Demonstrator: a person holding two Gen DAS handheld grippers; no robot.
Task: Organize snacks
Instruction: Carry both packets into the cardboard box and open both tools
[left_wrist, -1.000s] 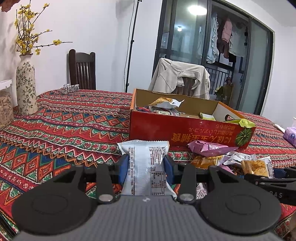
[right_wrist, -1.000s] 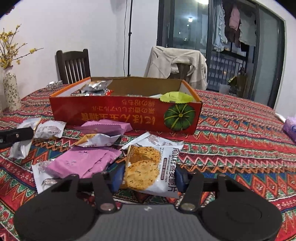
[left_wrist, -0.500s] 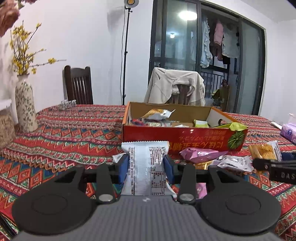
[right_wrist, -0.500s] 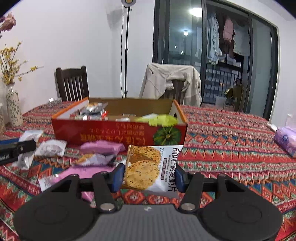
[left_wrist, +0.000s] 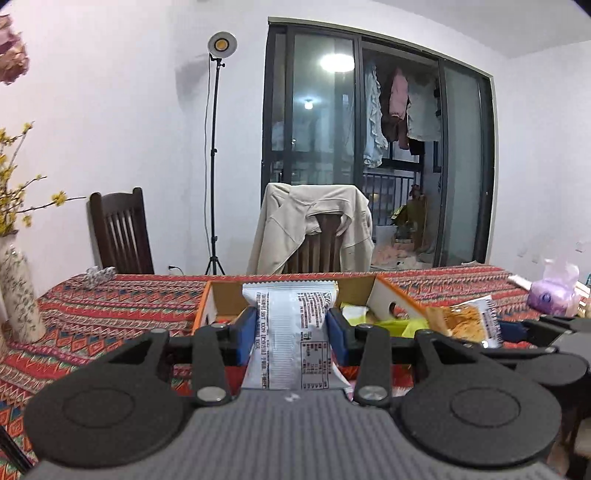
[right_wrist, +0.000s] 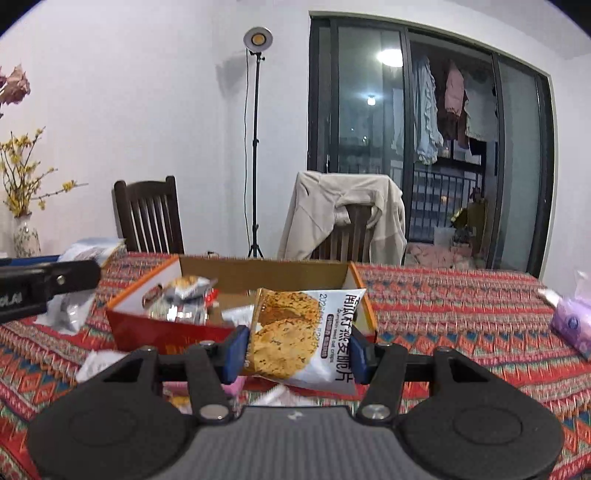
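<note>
- Since a second ago both grippers have risen from the counter (right_wrist: 461, 306) and moved forward over the open orange cardboard box (right_wrist: 166, 332).
- The box holds loose foil snack packets (right_wrist: 184, 295).
- Left gripper (left_wrist: 291, 332): jaws clamp an upright white printed snack packet (left_wrist: 290, 332), long axis vertical.
- Right gripper (right_wrist: 297, 347): jaws clamp a cracker-printed white packet (right_wrist: 295, 336), tilted.

A home dining room; wooden chair (right_wrist: 149, 216) at a patterned-cloth counter (right_wrist: 461, 306); flower vase (left_wrist: 18, 295); laundry (right_wrist: 454, 107) drying behind glass balcony doors.
</note>
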